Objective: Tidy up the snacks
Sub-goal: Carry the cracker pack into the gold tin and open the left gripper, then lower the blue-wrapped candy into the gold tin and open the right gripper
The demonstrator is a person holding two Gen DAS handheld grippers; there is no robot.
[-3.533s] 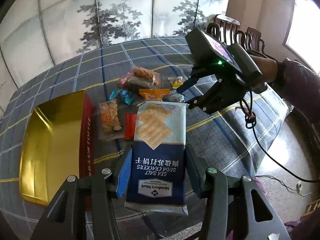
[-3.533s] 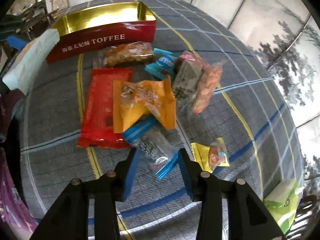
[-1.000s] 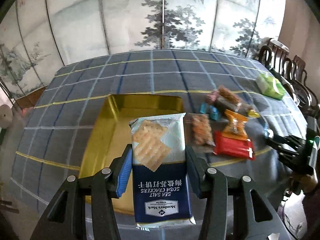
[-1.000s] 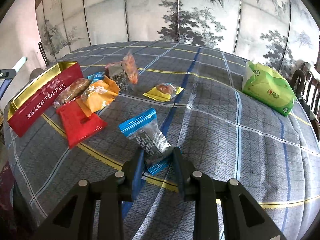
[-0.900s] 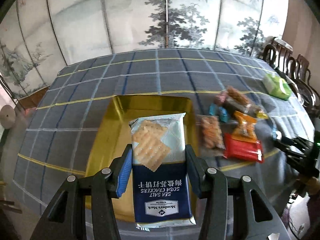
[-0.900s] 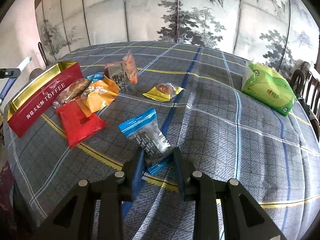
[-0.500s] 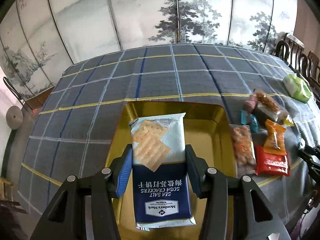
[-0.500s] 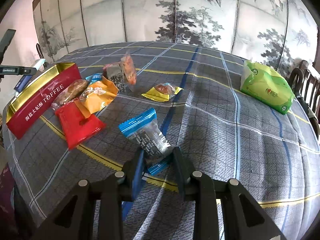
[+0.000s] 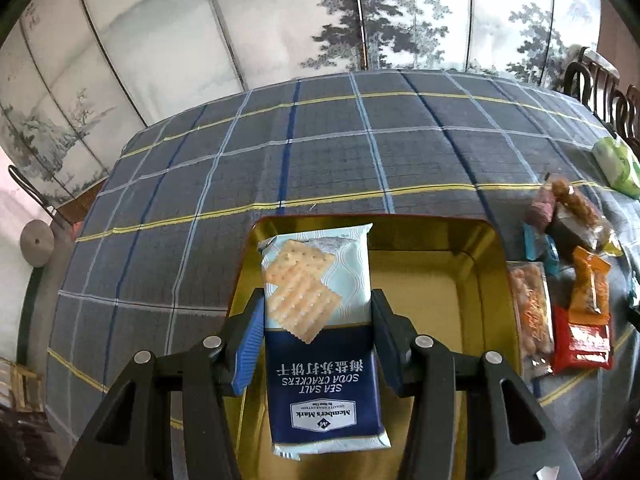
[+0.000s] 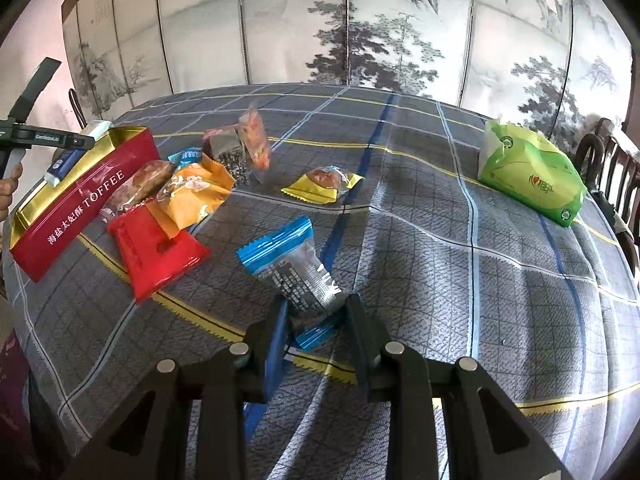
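Note:
My left gripper is shut on a blue and pale soda cracker pack, held over the gold inside of the open toffee tin. In the right wrist view the same tin shows its red side at the left, with the cracker pack above its rim. My right gripper is shut on a small blue-ended clear snack packet just above the checked tablecloth. A loose pile of snacks lies right of the tin: a red pack, an orange pack and a yellow sweet.
A green tissue pack lies at the table's far right, near dark wooden chairs. A painted folding screen stands behind the table. A hand shows at the left edge. More snack packets lie right of the tin.
The left gripper has carried the cracker pack sideways and lower, from beside the tin's edge to over its middle. The right gripper and its packet have stayed in place.

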